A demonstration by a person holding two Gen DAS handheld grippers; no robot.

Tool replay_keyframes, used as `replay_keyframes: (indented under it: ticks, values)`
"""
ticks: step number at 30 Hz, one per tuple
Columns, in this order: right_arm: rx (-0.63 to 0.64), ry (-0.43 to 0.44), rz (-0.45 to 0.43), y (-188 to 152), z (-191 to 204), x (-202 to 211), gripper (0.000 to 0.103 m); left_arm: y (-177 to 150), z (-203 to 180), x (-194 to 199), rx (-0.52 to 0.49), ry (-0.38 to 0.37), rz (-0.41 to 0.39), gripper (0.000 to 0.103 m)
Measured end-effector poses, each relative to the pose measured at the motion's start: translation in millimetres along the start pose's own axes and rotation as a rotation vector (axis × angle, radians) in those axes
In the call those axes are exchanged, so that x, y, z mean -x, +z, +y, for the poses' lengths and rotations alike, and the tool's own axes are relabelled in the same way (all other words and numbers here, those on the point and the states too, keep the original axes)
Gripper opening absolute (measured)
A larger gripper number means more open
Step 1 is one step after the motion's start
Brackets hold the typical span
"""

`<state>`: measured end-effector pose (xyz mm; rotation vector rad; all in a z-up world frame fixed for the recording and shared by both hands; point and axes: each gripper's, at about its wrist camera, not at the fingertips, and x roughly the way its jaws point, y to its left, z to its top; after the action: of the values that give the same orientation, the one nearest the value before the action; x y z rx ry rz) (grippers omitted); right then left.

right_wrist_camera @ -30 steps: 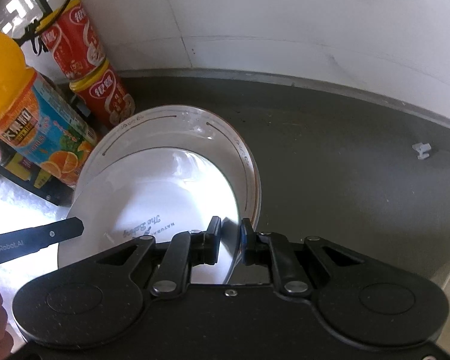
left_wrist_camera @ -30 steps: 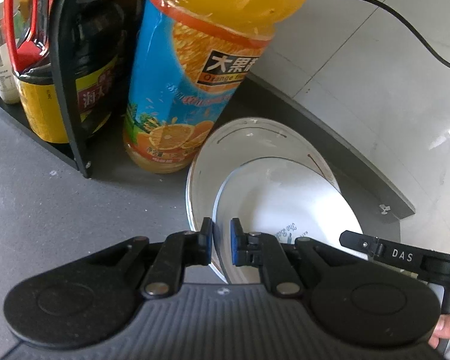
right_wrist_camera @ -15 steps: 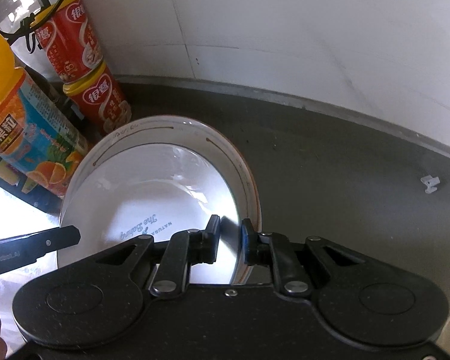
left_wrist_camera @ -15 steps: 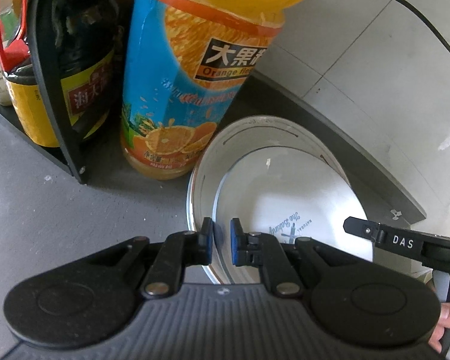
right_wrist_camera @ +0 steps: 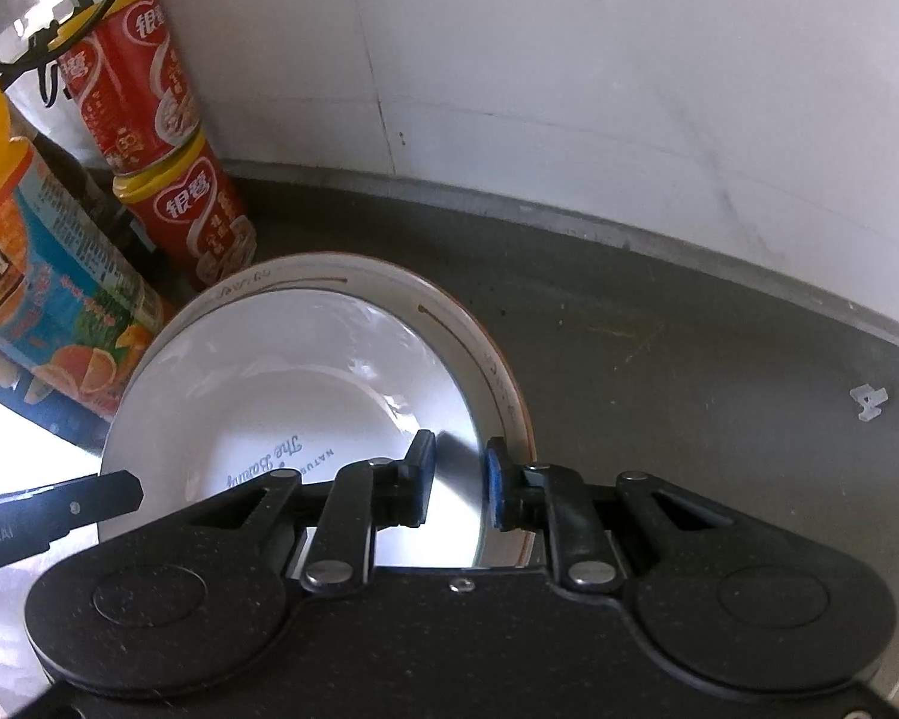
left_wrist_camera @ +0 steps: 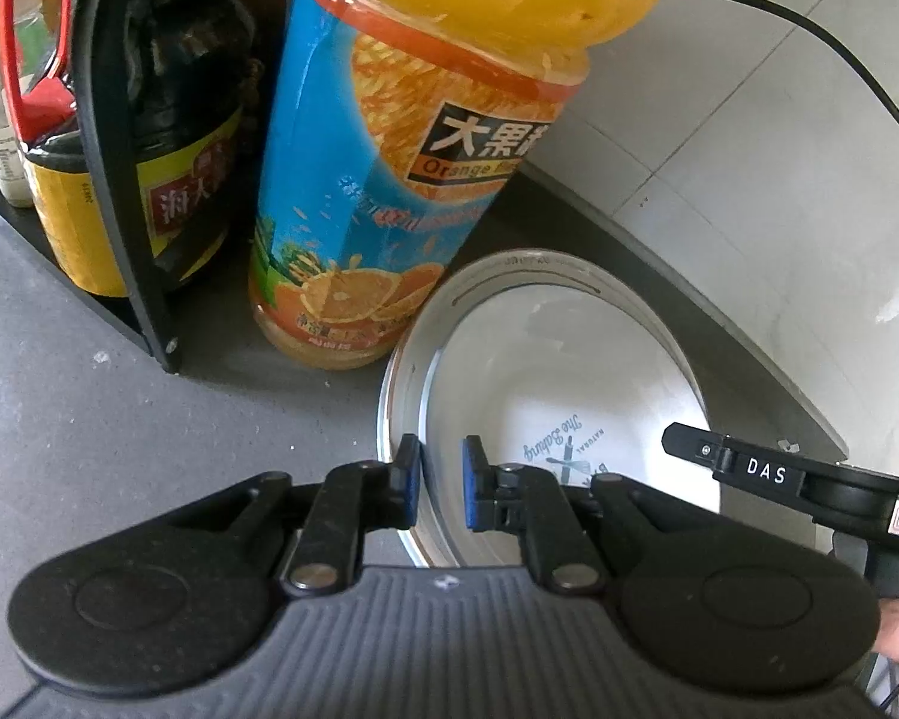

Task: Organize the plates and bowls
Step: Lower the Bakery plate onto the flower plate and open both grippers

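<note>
A white plate with a printed logo (left_wrist_camera: 569,371) (right_wrist_camera: 281,383) lies inside a larger plate with a brown line round its rim (left_wrist_camera: 527,266) (right_wrist_camera: 497,371), on the grey counter. My left gripper (left_wrist_camera: 440,482) is shut on the white plate's left rim, one pad outside and one inside. My right gripper (right_wrist_camera: 458,479) straddles the opposite rim; its jaws are opening, and the rim sits between pads that no longer press on it. Each gripper's black finger shows at the edge of the other's view.
A tall orange juice bottle (left_wrist_camera: 401,180) stands close behind the plates, beside a black rack holding a dark sauce bottle (left_wrist_camera: 174,180). Two stacked red cans (right_wrist_camera: 198,215) stand at the tiled wall. A black cable (left_wrist_camera: 809,36) runs along it. A small white clip (right_wrist_camera: 869,401) lies on the counter (right_wrist_camera: 659,371).
The right gripper's jaws have widened a little around the plate rim, and it has shifted slightly and sunk. The left gripper has kept its hold and stayed in place.
</note>
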<state>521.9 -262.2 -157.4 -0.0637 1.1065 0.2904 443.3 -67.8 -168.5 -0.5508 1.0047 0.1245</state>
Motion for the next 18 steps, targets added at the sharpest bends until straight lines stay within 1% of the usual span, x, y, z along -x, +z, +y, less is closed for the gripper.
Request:
replay_keyframes:
  ticks: [3,6,9,12,14,15,16,17,18]
  values:
    - [-0.045,0.006,0.013,4,-3,-2,0.019,2,1,1,0.011,0.007,0.001,0.011]
    - [-0.069,0.012,0.014,2,-6,-1,0.021,2,-1,3,0.004,0.014,-0.002,0.014]
    - [-0.076,0.028,0.017,-3,-6,2,0.031,3,-5,0,-0.004,0.02,0.005,0.014]
    - [-0.109,0.049,0.019,-7,-8,4,0.034,3,-2,-2,0.007,0.007,0.021,0.015]
    - [-0.149,0.063,0.004,-12,-12,7,0.036,4,3,-2,0.032,-0.019,0.028,0.022]
    - [-0.168,0.068,-0.002,-14,-14,10,0.04,4,4,-2,0.035,-0.034,0.031,0.028]
    - [-0.183,0.075,-0.014,-17,-15,13,0.044,4,3,-1,0.026,-0.045,0.034,0.033]
    - [-0.193,0.084,-0.029,-18,-16,17,0.046,4,2,-1,0.014,-0.05,0.039,0.034]
    - [-0.2,0.095,-0.043,-20,-17,21,0.047,5,-2,-3,0.0,-0.051,0.043,0.039]
